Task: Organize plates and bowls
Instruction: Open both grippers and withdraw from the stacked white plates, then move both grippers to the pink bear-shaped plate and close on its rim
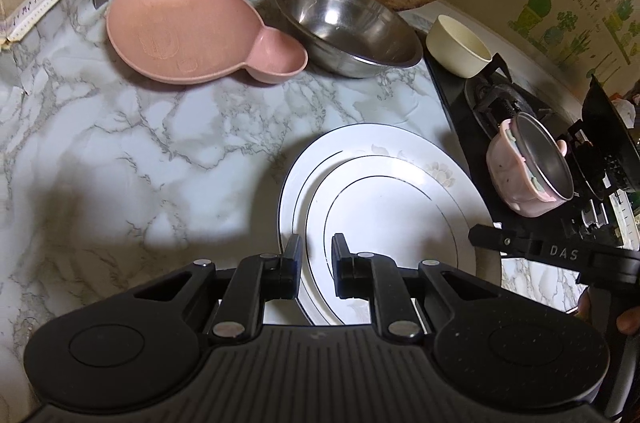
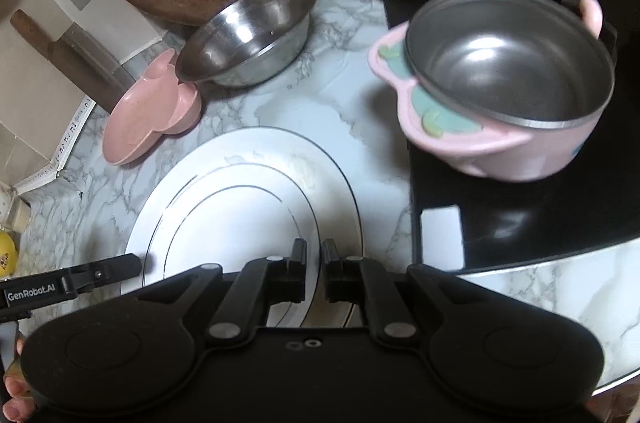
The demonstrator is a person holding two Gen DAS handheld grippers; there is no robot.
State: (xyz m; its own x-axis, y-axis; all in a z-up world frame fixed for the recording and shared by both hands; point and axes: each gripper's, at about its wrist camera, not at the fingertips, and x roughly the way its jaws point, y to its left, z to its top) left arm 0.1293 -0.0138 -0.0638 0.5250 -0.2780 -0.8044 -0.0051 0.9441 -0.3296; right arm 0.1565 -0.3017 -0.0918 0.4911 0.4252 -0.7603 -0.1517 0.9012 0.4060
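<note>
Sorting had barely begun: the upper plate (image 1: 392, 219) lay on the lower plate (image 1: 320, 151), each narrow-set gripper apparently pinching the upper plate's rim, left gripper (image 1: 318, 259) at one edge, right gripper (image 2: 314, 263) opposite. Beyond the plates, the pink dish (image 1: 180, 31), steel bowl (image 1: 348, 27) and cream bowl (image 1: 456, 47) stood loose. Beside the plates, the pink bowl (image 1: 516, 179) leaned on the stove (image 1: 460, 111). The marble counter (image 1: 120, 163) looked cramped.

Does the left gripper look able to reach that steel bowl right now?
Probably not at once: the left gripper seems clamped on the rim of the white plate and must let go first. Beyond that, bare marble counter up to the steel bowl leaves the way free.
</note>
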